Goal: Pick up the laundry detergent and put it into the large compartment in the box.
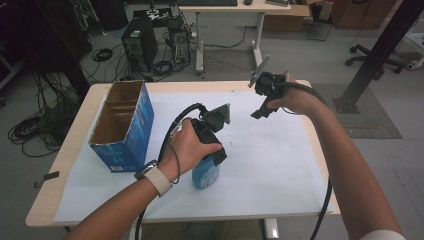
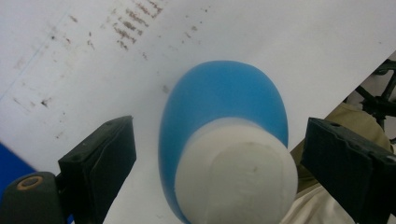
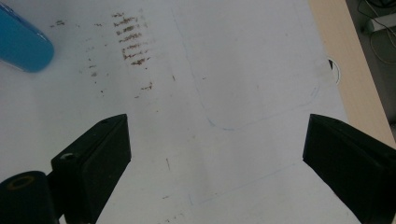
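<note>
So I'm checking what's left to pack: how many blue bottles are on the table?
1. The blue bottle stands upright on the white sheet, between the open jaws of the left gripper. The cardboard box may hide others.

right gripper: jaws wide apart, nothing between | white sheet: brown smudges upper left, faint pen outline | blue bottle: upper left corner, probably lying | bench: wood edge, right

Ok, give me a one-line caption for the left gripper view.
Left gripper poised open above an upright blue bottle with a white cap, jaws either side, on white paper.
</note>
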A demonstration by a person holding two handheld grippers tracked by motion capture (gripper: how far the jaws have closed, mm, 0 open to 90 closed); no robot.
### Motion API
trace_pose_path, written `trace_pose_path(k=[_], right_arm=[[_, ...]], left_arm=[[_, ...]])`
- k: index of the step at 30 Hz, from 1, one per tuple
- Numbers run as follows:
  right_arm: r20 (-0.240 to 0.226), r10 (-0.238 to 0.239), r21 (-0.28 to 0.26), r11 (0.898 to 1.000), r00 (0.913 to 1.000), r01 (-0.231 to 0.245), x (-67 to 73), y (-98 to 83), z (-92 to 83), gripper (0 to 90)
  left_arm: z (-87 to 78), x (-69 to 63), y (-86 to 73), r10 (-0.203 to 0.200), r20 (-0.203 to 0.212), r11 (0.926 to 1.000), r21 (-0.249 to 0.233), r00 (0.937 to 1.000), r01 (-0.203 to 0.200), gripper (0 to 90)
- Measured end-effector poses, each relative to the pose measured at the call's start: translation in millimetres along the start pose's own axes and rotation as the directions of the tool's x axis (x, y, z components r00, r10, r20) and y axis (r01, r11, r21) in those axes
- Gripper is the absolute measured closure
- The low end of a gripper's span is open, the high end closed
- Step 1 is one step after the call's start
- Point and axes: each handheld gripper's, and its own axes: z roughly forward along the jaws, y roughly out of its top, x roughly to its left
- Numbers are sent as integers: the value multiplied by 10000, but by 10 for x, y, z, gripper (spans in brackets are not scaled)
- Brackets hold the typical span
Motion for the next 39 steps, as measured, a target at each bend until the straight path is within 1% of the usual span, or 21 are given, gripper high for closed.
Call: trace_pose_path(k=[4,9,16,21,25,27,30,39], right_arm=[[9,19,-12,10000,10000,-19,-3,-9,-8,78],[-3,49,-3,10000,10000,-49,-6,-21,-4,78],[-12,62,-10,10000,10000,-62,-9,-18,5,78],[-26,75,-15,10000,10000,-75,-11,-24,13,78],[-14,99,-21,9999,9999,-99,-11,-32,15,78],[-6,114,-37,9999,9999,-114,-14,-40,13,78],[1,135,-20,9999,9999,-135,-16,-50,11,78],[29,160,-64,9999,9999,-159,-13,-68,-4,78]], left_arm=[[40,9,-5,2,42,10000,88,10000,-2,111],[65,27,-12,-33,72,10000,72,10000,32,137],[76,36,-22,22,160,10000,28,9999,-23,202],[84,39,-27,-15,230,10000,24,9997,14,253],[100,30,-32,24,188,9999,104,9998,-26,303],[99,28,-35,58,163,10000,30,9999,-59,342],[100,22,-35,95,179,10000,22,9998,-96,363],[97,19,-32,159,149,9999,59,9998,-160,368]])
